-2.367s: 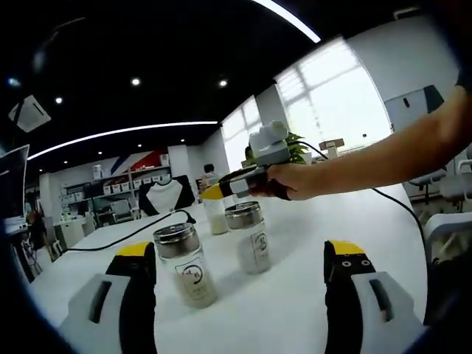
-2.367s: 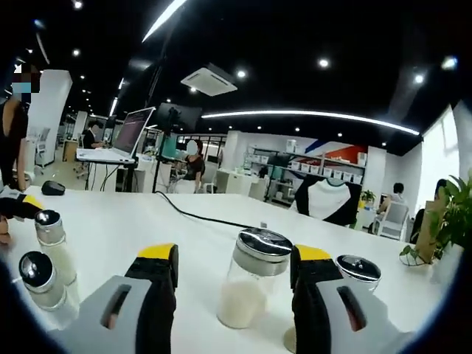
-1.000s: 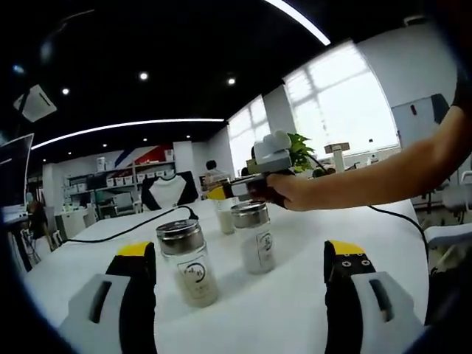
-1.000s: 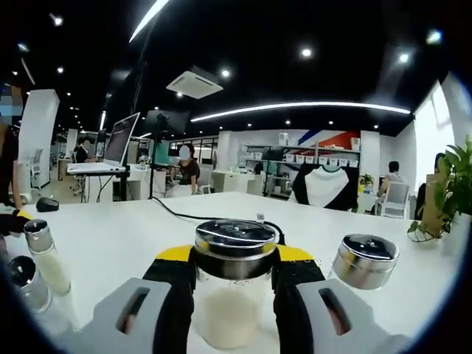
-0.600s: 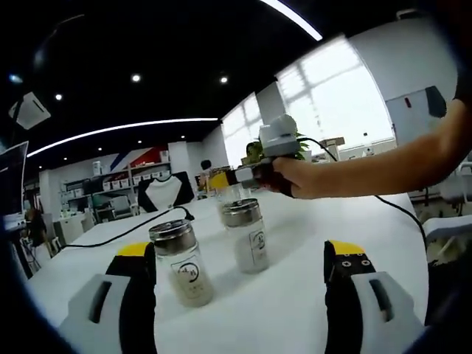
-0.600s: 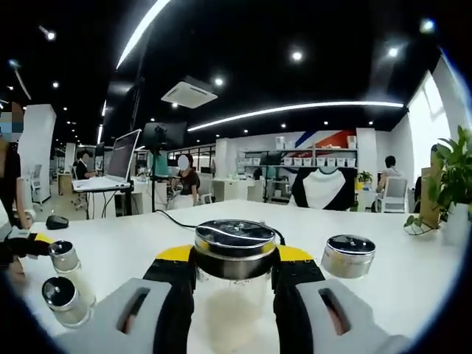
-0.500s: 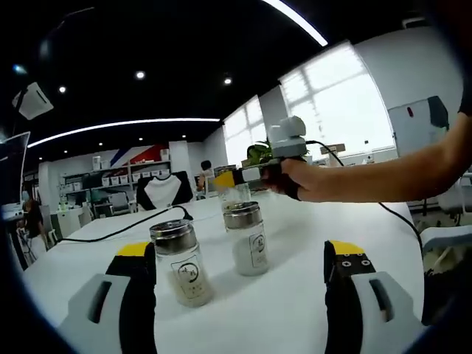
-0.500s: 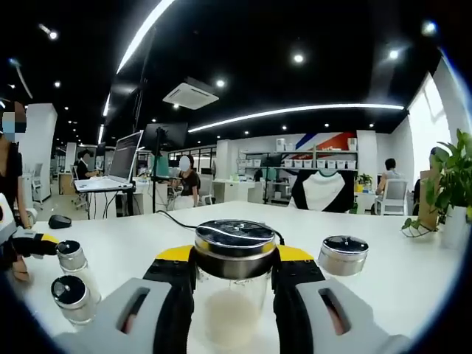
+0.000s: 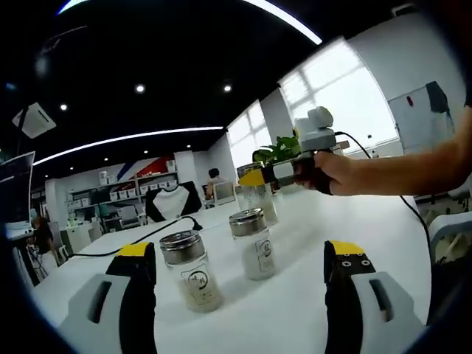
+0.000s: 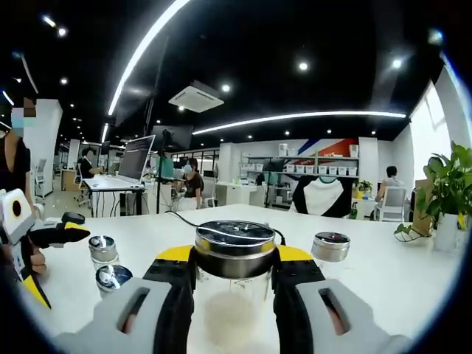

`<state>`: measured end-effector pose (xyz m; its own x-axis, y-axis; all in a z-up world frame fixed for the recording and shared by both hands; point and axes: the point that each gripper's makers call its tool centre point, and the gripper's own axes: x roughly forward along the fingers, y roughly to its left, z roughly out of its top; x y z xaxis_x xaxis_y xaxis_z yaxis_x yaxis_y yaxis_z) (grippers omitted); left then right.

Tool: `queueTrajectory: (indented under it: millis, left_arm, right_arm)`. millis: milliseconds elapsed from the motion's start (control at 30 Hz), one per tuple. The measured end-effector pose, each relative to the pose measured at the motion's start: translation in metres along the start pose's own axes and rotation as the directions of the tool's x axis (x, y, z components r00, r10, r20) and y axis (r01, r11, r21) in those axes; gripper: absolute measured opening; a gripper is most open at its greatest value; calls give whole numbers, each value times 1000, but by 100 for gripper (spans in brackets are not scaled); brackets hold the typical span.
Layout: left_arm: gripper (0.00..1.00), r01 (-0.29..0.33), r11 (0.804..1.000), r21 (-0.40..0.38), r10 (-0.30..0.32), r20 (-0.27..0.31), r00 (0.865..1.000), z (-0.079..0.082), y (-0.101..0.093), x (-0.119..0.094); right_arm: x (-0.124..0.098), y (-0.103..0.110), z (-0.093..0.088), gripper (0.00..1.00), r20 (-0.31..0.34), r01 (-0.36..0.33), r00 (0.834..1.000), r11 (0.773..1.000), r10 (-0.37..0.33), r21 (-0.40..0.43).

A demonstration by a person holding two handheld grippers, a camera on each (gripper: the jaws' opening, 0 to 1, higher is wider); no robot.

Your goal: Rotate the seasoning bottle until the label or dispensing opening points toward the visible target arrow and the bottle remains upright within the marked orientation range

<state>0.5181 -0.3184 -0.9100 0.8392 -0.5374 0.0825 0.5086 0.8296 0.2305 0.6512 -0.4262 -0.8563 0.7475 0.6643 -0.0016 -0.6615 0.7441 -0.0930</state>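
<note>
My right gripper [image 10: 236, 256] is shut on a glass seasoning bottle [image 10: 233, 310] with a steel lid and white powder, held upright just above the white table [image 10: 383, 280]. In the left gripper view a hand holds that right gripper [image 9: 255, 178] with the bottle [image 9: 262, 200] raised at the far side. Two more labelled bottles [image 9: 190, 279] [image 9: 254, 249] stand on the table ahead of my left gripper [image 9: 241, 251], which is open with nothing between its jaws. From the right gripper view, the left gripper [image 10: 33, 237] sits at the left edge.
Another steel-lidded jar [image 10: 331, 247] stands to the right of the held bottle. A black cable [image 9: 151, 234] runs across the table's far side. A potted plant [image 10: 446, 203] is at the right edge. Desks, shelves and people fill the room behind.
My right gripper went from open around the bottle to shut on it, then raised it off the table. The left gripper stayed open.
</note>
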Motion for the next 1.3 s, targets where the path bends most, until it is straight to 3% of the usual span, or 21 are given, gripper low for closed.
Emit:
queueTrajectory:
  millis: [267,400,567,733,800,900,1033,1167,1300]
  left_arm:
    - [100,33,998,-51,-29,70,997,13,-7,0]
    - [100,68,995,-70,-63,71,995,13,-15,1]
    - [99,104,979,-178,-81,135,988,23,-15,-1]
    - [97,131,971,-200,-107,125,986,22,-24,3]
    - [96,160,973,-169,-140,126,982,23,-34,4]
    - [95,188,972,-142,-179,69,981,13,-43,7]
    - [91,250,949,-194,-240,72,968,14,-54,9]
    - [79,273,948,-161,-271,35,962,6,-62,12]
    - [76,327,922,-205,-327,35,944,6,-73,14]
  right_arm:
    - [-24,11,-1,38,12,4,1000,1000,-4,25]
    - [-38,19,3,38,34,-1,999,999,0,37]
    - [-56,31,6,38,59,-15,998,999,13,47]
    - [-72,41,10,38,90,-31,996,998,25,63]
    - [-76,44,11,38,95,-39,995,996,32,76]
    - [-79,51,10,38,105,-74,992,995,68,61]
    - [-81,60,3,38,93,-104,991,993,98,58]
    - [-83,70,1,38,98,-132,987,989,126,66]
    - [-84,84,1,38,106,-170,981,982,161,77]
